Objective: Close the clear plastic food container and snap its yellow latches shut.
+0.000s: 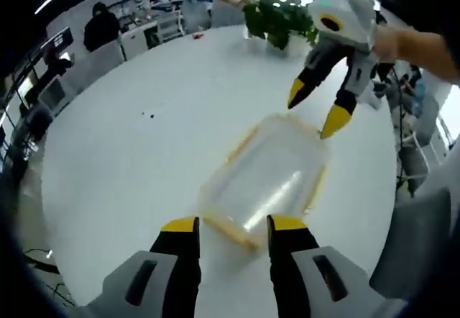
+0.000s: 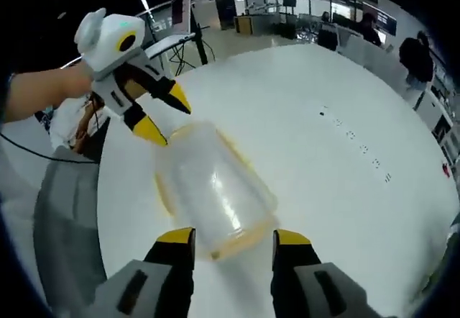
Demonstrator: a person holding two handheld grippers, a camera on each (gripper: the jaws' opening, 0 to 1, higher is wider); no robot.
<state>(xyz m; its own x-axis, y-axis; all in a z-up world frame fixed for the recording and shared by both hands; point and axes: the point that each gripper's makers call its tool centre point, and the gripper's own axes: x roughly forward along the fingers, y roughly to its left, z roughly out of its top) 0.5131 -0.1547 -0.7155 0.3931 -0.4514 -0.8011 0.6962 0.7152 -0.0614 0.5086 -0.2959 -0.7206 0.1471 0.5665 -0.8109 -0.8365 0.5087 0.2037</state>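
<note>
Left gripper (image 1: 232, 226): jaws spread apart, nothing between them. In the left gripper view the yellow-tipped jaws rise from 6 o'clock and flank the near short end of the clear plastic food container (image 1: 266, 178), just short of touching it as far as can be seen.

Right gripper (image 2: 233, 237): jaws likewise spread and empty. In the right gripper view they rise from 6 o'clock on either side of the container's (image 2: 212, 192) opposite short end.

Each gripper appears in the other's view. In the left gripper view the right gripper (image 1: 314, 109) hangs at 1 o'clock, jaws parted, tips just above the container's far rim. In the right gripper view the left gripper (image 2: 164, 116) sits at 10 o'clock, jaws parted, tips close to the far end.

Container: lies flat on the round white table (image 1: 144, 152), lid on, yellow trim (image 1: 241, 145) along its edges. Latch position cannot be determined.

Surroundings: a potted green plant (image 1: 277, 17) stands at 12 o'clock at the table's far edge in the left gripper view. A grey chair back (image 2: 65, 217) sits at 8 o'clock in the right gripper view.
</note>
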